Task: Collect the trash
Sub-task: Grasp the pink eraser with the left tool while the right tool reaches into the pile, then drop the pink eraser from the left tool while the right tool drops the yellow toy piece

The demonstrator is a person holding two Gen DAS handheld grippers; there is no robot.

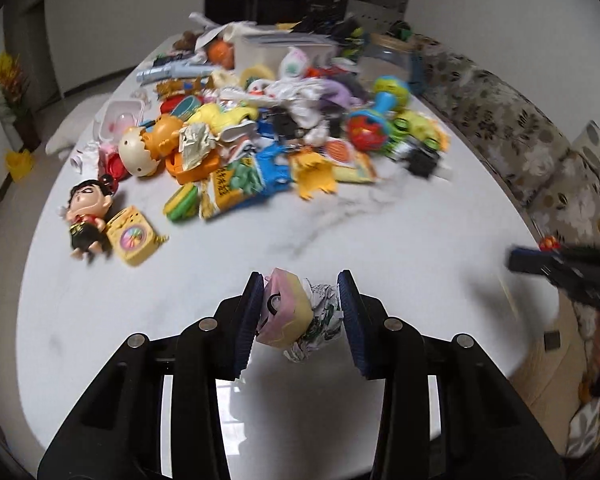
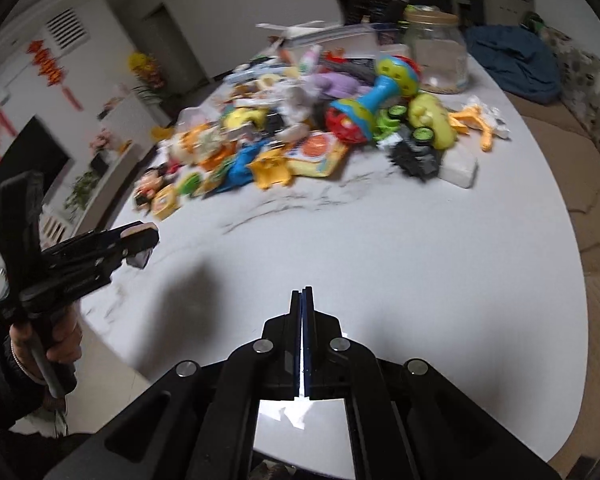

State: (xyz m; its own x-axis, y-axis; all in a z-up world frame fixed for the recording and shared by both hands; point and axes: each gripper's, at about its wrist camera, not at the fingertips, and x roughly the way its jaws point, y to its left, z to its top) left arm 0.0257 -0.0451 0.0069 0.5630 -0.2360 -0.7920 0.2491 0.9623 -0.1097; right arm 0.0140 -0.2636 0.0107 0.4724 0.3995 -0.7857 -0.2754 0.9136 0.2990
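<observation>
My left gripper (image 1: 300, 312) clamps a crumpled pink-and-white wrapper wad (image 1: 296, 314) above the white marble table (image 1: 380, 232); my right gripper (image 2: 302, 320) is clenched empty (no bin visible). The heap's crumpled foil scrap (image 1: 196, 144) remains.

Near half of the table (image 1: 340, 220) lies open; toy pile (image 1: 260, 136) blocks the far half.

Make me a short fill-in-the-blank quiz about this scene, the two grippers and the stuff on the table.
1. The left gripper is clamped on crumpled ____.
2. The right gripper is shut and holds ____.
3. The glass jar stands at the ____ edge of the toy pile, seen from the right wrist.
4. The white marble table near both grippers is ____ of toys.

Missing words: wrappers; nothing; far; bare
</observation>
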